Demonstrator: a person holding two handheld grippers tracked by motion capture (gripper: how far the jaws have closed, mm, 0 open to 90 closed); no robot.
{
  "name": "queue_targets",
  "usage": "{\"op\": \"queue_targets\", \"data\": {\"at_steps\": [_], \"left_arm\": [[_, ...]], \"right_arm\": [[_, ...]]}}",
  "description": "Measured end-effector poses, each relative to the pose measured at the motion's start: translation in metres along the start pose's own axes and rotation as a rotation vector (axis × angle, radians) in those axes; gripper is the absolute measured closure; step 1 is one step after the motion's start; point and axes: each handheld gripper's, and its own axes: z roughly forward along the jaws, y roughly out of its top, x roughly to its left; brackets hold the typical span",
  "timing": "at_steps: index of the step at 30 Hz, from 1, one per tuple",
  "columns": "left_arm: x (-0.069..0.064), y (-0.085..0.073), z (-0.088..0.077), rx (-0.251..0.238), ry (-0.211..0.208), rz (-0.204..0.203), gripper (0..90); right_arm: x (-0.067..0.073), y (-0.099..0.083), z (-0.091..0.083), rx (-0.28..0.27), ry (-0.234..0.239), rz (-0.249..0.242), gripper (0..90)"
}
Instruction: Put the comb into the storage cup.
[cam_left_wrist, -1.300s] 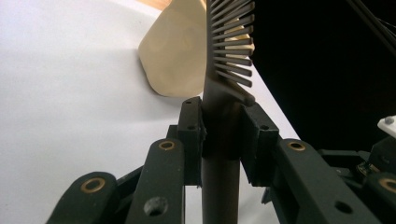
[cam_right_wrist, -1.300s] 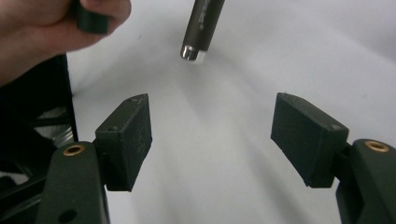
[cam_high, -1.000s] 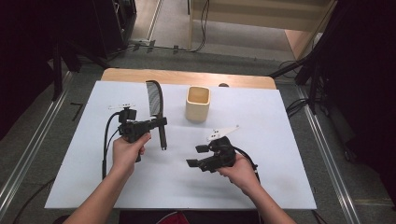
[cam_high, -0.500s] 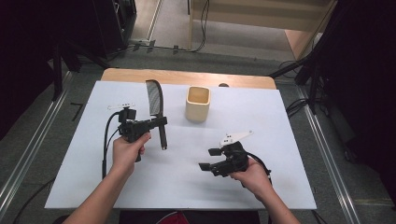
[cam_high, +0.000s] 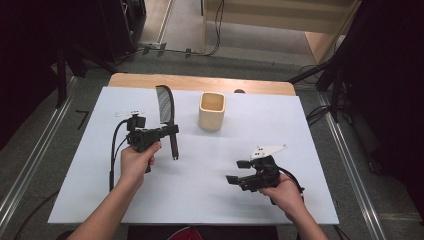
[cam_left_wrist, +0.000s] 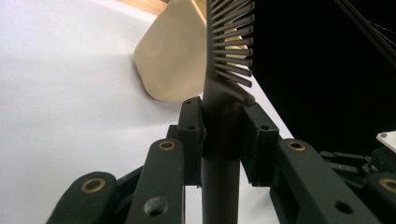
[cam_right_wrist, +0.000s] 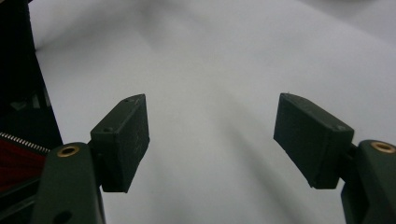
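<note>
A person's left gripper (cam_high: 167, 134) clamps the handle of a dark comb (cam_high: 165, 107), holding it above the white table cover (cam_high: 300, 125) with its toothed end pointing toward the table's far edge, just left of a beige cup (cam_high: 212, 111). The right gripper (cam_high: 235, 171), jaws spread wide with nothing between them, hovers over bare cover at the near right, well apart from the comb.
</note>
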Motion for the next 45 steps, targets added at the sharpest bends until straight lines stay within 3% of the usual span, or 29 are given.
{"op": "queue_targets", "data": {"at_steps": [18,26,34,45], "left_arm": [[-0.009,0.013,0.011,0.003,0.003,0.069,74.0],[-0.014,0.026,0.019,0.013,-0.021,0.092,74.0],[-0.018,0.038,0.024,0.012,-0.016,0.115,74.0],[-0.025,0.062,0.03,-0.001,-0.016,0.116,74.0]], "right_arm": [[-0.011,-0.033,-0.026,0.007,-0.042,0.074,24.7],[-0.014,-0.037,-0.032,-0.01,-0.059,0.094,24.6],[-0.014,-0.037,-0.031,-0.006,-0.051,0.098,24.7],[-0.015,-0.036,-0.031,-0.01,-0.045,0.099,24.6]]}}
